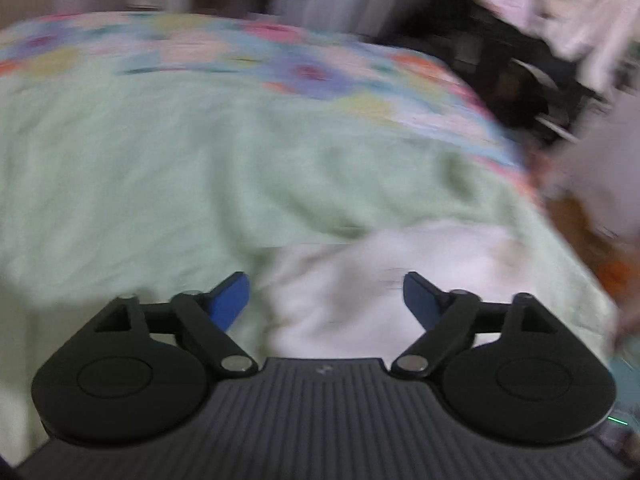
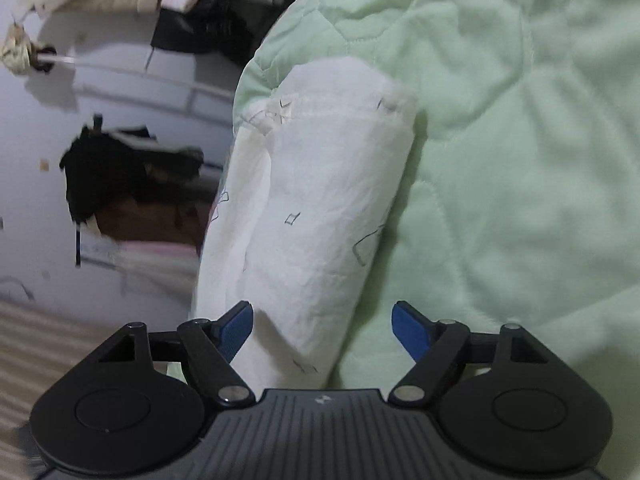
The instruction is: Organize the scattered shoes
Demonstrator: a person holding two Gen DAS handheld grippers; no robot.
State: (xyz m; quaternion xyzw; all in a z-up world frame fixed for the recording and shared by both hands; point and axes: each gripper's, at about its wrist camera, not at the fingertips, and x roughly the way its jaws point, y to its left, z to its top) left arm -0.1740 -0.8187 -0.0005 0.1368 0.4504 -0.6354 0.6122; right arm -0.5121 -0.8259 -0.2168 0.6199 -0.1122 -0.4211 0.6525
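Blue-tipped left gripper is wide apart and holds nothing, over a white cloth on the green blanket; no shoes show. My right gripper is spread too, empty, cloth running away from it; I can't tell which hand is nearer.

No shoe can be made out in either view; the left one is blurred.
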